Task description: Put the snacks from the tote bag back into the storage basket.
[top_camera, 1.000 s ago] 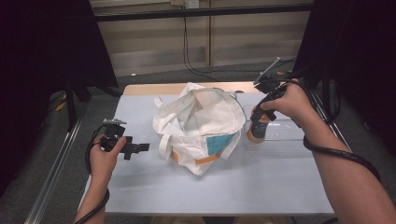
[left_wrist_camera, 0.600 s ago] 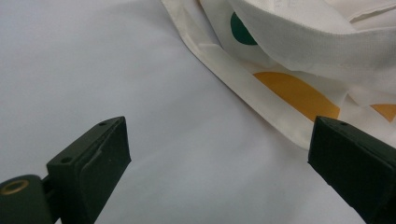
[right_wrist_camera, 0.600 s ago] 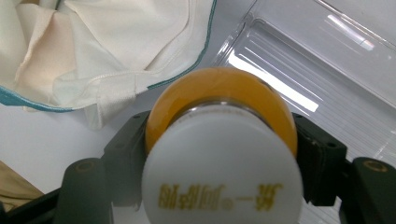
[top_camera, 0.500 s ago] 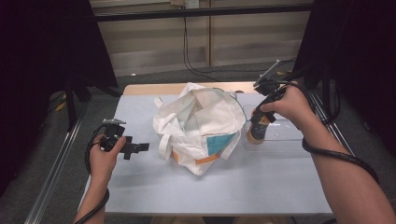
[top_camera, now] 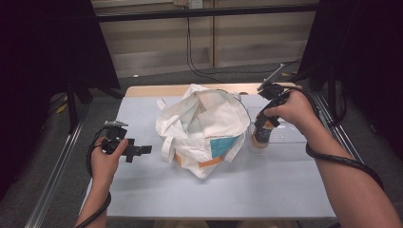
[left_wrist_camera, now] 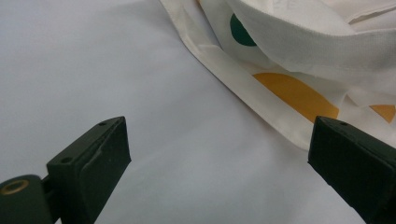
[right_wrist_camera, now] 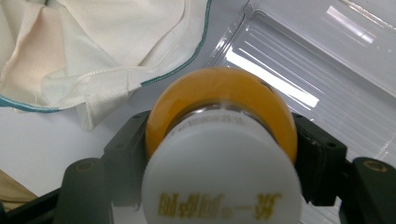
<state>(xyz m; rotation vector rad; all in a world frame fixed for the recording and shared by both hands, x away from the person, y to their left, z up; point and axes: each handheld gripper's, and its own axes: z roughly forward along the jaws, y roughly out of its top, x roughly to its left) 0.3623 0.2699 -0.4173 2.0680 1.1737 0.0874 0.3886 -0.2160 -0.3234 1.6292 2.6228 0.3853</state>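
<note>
Here the right gripper clamps the orange white-capped plastic bottle just beside the crumpled cream cloth tote bag; the left gripper, open-jawed and empty, hovers at the bag's other side.

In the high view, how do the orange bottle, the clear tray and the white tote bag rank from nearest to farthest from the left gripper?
From the left gripper, at the table's left side:
1. White tote bag, in the middle of the table, just beside the jaws.
2. Orange bottle, past the bag's right edge, between the right gripper's jaws.
3. Clear tray, at the table's right side, behind the bottle.
</note>
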